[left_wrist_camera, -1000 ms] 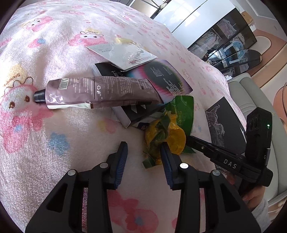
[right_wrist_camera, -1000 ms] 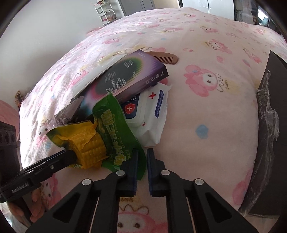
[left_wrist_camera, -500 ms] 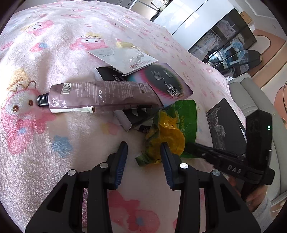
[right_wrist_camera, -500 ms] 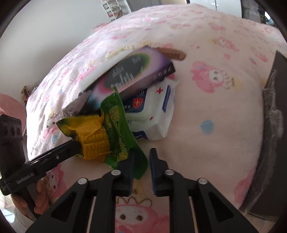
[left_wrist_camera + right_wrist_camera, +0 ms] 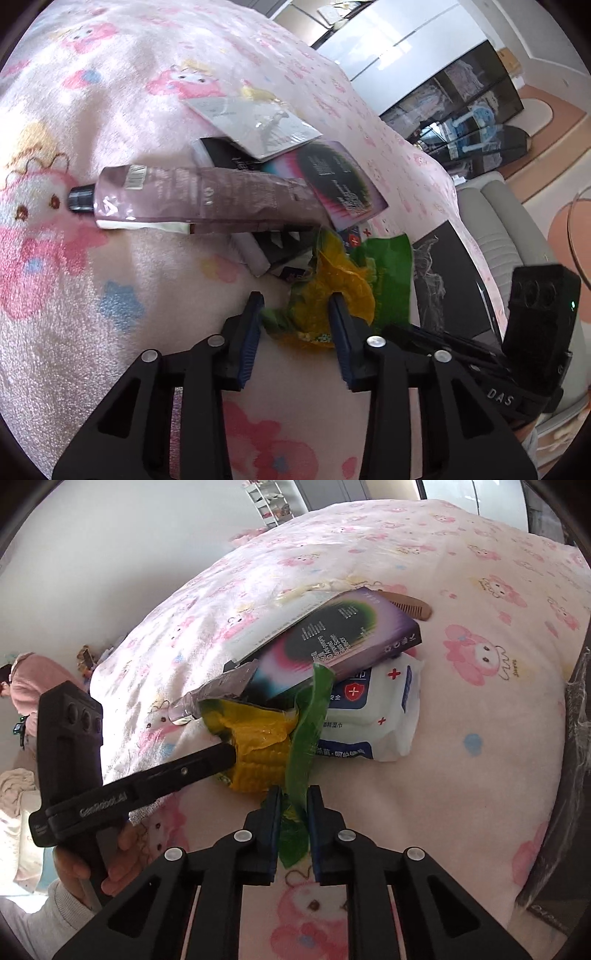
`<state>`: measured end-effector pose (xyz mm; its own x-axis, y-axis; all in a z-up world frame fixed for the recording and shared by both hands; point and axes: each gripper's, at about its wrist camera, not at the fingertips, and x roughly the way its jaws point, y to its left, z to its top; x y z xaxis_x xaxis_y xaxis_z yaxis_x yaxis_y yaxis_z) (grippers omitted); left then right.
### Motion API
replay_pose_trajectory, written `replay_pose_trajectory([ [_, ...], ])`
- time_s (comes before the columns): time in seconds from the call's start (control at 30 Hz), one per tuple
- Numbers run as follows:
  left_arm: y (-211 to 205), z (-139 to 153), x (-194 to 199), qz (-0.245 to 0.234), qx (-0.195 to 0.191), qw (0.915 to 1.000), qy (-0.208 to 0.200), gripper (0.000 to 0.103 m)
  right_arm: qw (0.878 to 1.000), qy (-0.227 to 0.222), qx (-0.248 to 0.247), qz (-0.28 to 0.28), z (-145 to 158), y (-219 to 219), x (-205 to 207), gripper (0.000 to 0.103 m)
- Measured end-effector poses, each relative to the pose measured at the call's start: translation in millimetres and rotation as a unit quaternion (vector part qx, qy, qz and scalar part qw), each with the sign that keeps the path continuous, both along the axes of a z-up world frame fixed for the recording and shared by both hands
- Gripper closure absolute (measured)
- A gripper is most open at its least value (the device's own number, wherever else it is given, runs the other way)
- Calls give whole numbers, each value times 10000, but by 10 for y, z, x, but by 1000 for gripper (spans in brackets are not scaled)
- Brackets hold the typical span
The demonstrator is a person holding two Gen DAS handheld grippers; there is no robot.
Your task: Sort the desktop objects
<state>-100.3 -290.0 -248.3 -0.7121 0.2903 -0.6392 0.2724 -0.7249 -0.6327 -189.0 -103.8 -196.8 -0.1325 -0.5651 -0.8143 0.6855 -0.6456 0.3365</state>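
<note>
A yellow and green corn packet (image 5: 343,280) lies at the near edge of a pile on the pink blanket (image 5: 92,295). My left gripper (image 5: 297,317) is open, and the packet's crumpled yellow end sits between its fingers. In the right wrist view the packet (image 5: 258,746) stands tilted up, and my right gripper (image 5: 294,805) is shut on its green film edge. The left gripper's finger (image 5: 221,757) touches the yellow corn end from the left, held by a hand (image 5: 110,856).
The pile holds a mauve tube (image 5: 207,195), a purple box (image 5: 343,642), a white wipes pack (image 5: 380,716), a white sachet (image 5: 255,125) and a brown comb (image 5: 410,607). A black wrapped flat item (image 5: 576,738) lies at the right. A grey sofa (image 5: 498,221) stands beyond the blanket.
The corn packet has been raised and turned on edge by the right gripper. The left gripper has moved forward, so the packet's yellow end now lies between its fingers.
</note>
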Motion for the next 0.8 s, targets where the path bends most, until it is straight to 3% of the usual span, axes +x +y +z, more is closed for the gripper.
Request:
replay_pose_trajectory([
  [0.1,21,-13,-18,-11,-37,10000,-43,55,9993,-77,281,-249,-123,-19,-93,88],
  [0.23,48,-31,-41,-25,-87,9999,-100,53,9971,-483,277,-512,-308,-22,-221,78],
  [0.33,47,-38,-44,-55,-47,9999,-83,56,9975,-383,340,-481,-310,-57,-201,78],
  [0.4,49,-33,-42,-111,2,9999,-31,69,9976,-387,327,-476,-292,-54,-185,78],
  [0.43,64,-22,-43,-151,-13,9999,-6,74,9978,-372,308,-448,-272,-52,-164,80],
  [0.53,112,17,-37,-263,-62,9996,61,74,9991,-212,209,-302,-157,-50,-46,93],
  [0.67,166,83,-1,-406,-73,9990,154,78,9987,271,305,-303,44,-45,157,96],
  [0.8,251,181,98,-528,-96,9982,278,79,9978,432,286,-425,195,85,261,98],
])
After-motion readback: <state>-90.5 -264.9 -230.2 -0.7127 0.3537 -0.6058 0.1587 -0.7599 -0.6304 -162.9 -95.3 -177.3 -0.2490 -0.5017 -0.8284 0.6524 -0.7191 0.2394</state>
